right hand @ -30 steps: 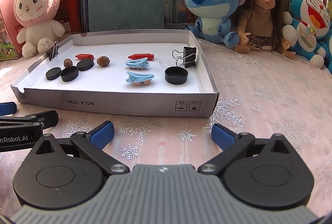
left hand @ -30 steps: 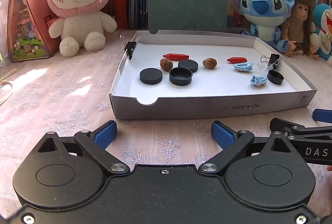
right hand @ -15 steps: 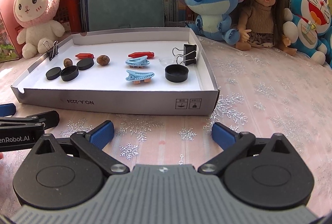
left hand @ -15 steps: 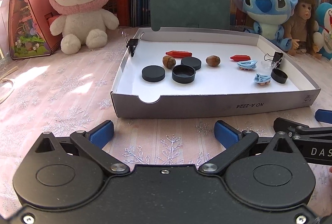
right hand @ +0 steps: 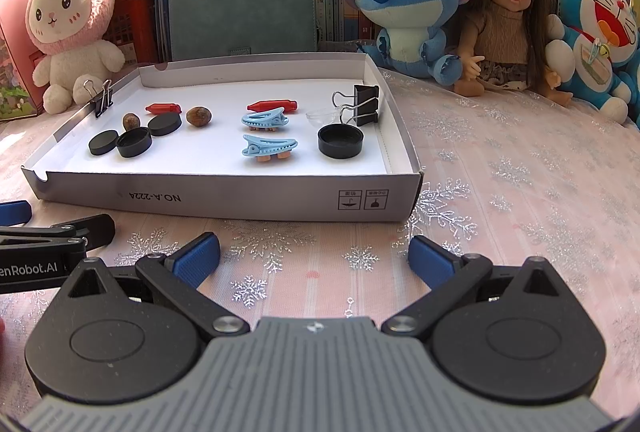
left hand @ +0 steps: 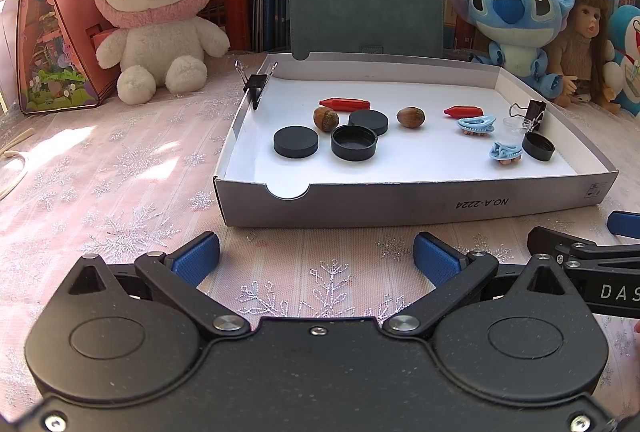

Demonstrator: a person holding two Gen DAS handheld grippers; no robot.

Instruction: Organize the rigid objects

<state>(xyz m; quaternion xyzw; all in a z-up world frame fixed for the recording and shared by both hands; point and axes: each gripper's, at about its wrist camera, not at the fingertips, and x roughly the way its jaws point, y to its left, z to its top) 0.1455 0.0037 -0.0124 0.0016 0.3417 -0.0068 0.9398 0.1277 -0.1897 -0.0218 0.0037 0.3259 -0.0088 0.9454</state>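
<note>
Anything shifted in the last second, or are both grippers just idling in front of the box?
The left gripper has crept slightly closer to the box, which now sits a bit larger and lower in its view. The right gripper has barely moved. Both stay open and empty over the tablecloth, nothing taken or released. The black caps, blue hair clips, nuts and red pieces lie where they were.

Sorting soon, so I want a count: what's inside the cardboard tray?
The cardboard tray holds four black caps, two acorns, two red crayons, two blue hair clips and a clear dish; binder clips grip its walls.
</note>
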